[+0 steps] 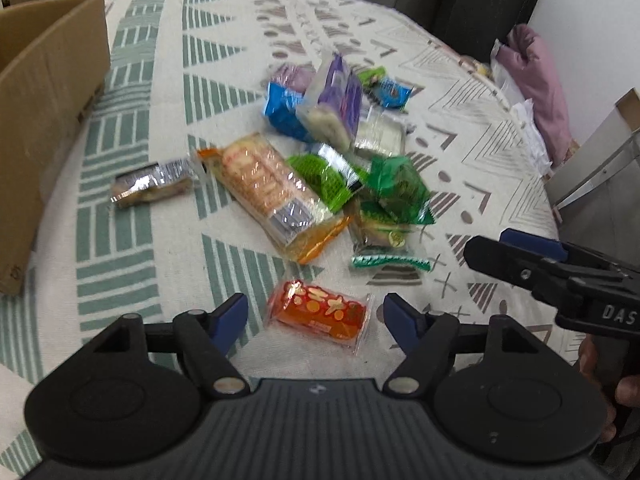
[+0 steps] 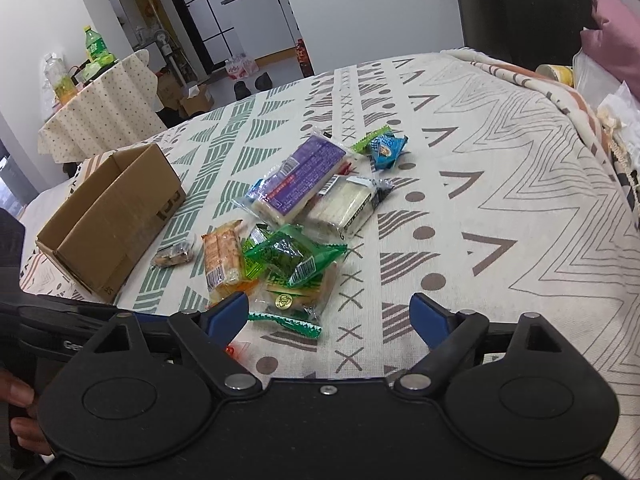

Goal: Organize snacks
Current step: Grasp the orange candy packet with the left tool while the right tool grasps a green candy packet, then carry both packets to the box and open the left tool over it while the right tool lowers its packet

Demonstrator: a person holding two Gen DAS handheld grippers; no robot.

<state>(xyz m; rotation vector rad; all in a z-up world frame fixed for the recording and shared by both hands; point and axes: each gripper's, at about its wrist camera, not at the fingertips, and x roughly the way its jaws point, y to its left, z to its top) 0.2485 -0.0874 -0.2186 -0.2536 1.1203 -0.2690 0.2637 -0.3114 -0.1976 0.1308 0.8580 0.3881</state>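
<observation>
The small red-orange plastic snack packet (image 1: 317, 312) lay on the patterned tablecloth (image 1: 132, 264) directly ahead of the left gripper (image 1: 315, 317), between its two blue pads, which stood spread wide and were not touching it. The long axis of the packet ran almost across the opening, from pad to pad, a little turned, so in my judgement the jaws would close on its short ends unless the gripper was rotated.

The left gripper was clearly the nearer one. The right gripper (image 2: 329, 312) was also spread and held nothing; it hovered to the right of the red packet, over the edge of the pile.

Beyond the red packet lay the heap of other wrapped snacks (image 1: 320, 160), well apart from it. The open brown cardboard box (image 2: 110, 220) stood far to the left of the packet. Nothing stood in the way of the grasp.
</observation>
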